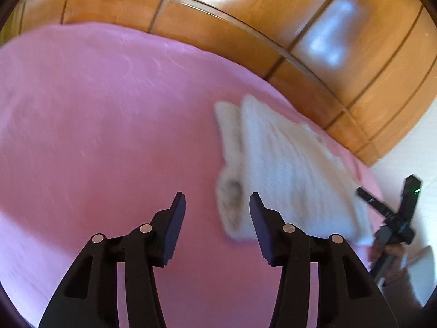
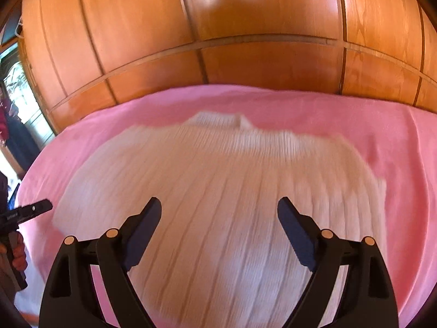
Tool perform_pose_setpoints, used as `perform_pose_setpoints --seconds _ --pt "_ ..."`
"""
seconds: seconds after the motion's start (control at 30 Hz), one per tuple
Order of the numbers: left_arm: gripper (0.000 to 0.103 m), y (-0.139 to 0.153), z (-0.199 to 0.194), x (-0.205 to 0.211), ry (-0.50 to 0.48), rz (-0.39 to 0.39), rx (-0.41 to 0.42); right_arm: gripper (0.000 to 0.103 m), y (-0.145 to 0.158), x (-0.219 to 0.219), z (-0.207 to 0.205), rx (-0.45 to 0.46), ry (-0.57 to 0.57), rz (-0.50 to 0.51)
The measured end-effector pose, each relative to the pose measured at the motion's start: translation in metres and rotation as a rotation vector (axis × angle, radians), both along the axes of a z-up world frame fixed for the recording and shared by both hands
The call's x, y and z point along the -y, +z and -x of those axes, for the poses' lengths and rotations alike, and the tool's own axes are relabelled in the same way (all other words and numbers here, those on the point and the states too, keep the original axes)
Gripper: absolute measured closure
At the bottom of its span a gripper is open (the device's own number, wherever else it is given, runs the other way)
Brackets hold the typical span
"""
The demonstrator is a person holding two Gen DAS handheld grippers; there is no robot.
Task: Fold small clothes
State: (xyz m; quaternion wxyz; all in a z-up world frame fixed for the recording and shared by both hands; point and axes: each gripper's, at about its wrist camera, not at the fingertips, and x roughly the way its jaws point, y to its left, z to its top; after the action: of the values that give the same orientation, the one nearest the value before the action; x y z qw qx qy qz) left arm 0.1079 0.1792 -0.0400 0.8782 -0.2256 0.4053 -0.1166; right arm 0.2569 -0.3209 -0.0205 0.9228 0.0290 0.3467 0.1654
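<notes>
A small white ribbed knit sweater [image 2: 218, 180] lies spread on a pink cover [image 2: 404, 147]. My right gripper [image 2: 220, 210] is open and empty, hovering over the sweater's lower middle. In the left wrist view the sweater [image 1: 289, 161] lies to the right, with a part folded along its left edge. My left gripper [image 1: 217, 205] is open and empty, above the pink cover [image 1: 95, 125] just left of the sweater's near corner. The right gripper [image 1: 393, 210] shows at the far right of the left wrist view. The left gripper [image 2: 24, 213] shows at the left edge of the right wrist view.
A glossy wooden wardrobe [image 2: 245, 27] stands right behind the pink cover and also shows in the left wrist view [image 1: 327, 41]. A doorway with a window [image 2: 16, 90] is at the far left. A white surface [image 1: 418, 150] lies beyond the cover's right end.
</notes>
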Motion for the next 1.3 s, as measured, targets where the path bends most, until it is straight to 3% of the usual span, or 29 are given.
perform_pose_setpoints --seconds 0.1,0.17,0.2,0.23,0.27,0.43,0.57,0.63,0.67,0.73,0.9,0.97,1.1,1.3 --pt "0.039 -0.009 0.001 0.015 -0.026 0.017 -0.005 0.016 -0.011 0.005 0.029 -0.012 -0.002 0.021" --pt "0.038 -0.016 -0.005 0.025 -0.028 0.009 -0.022 0.016 -0.019 0.015 0.043 -0.017 -0.022 0.048" --pt "0.043 -0.02 -0.01 0.032 -0.032 -0.013 -0.028 0.016 -0.025 0.023 0.048 -0.026 -0.044 0.072" --pt "0.076 -0.022 -0.011 0.034 -0.037 -0.047 -0.036 0.016 -0.03 0.03 0.049 -0.035 -0.064 0.087" --pt "0.089 -0.024 -0.015 0.037 -0.047 -0.1 -0.052 0.016 -0.038 0.041 0.051 -0.048 -0.093 0.124" --pt "0.095 -0.019 -0.006 0.03 -0.064 -0.221 -0.036 0.017 -0.058 0.057 0.057 -0.016 -0.073 0.158" --pt "0.097 -0.015 0.008 0.029 -0.014 -0.313 -0.033 0.013 -0.059 0.056 0.055 0.0 -0.098 0.145" --pt "0.093 -0.011 0.016 0.026 0.03 -0.312 -0.038 0.012 -0.059 0.055 0.058 0.009 -0.105 0.142" --pt "0.081 -0.007 0.021 0.024 0.043 -0.273 -0.029 0.012 -0.058 0.055 0.055 0.01 -0.104 0.14" --pt "0.069 0.004 0.029 0.022 0.07 -0.235 0.008 0.012 -0.055 0.054 0.055 0.011 -0.106 0.139" --pt "0.067 0.036 0.032 0.056 0.06 -0.298 0.106 0.012 -0.05 0.054 0.058 0.0 -0.122 0.122" --pt "0.053 0.043 0.031 0.074 0.029 -0.32 0.135 0.01 -0.044 0.055 0.061 -0.014 -0.128 0.094" --pt "0.053 0.048 0.026 0.109 -0.029 -0.372 0.181 0.009 -0.033 0.063 0.069 -0.016 -0.146 0.055" --pt "0.053 0.046 0.02 0.153 -0.129 -0.383 0.204 0.013 -0.022 0.096 0.079 -0.008 -0.241 -0.039"
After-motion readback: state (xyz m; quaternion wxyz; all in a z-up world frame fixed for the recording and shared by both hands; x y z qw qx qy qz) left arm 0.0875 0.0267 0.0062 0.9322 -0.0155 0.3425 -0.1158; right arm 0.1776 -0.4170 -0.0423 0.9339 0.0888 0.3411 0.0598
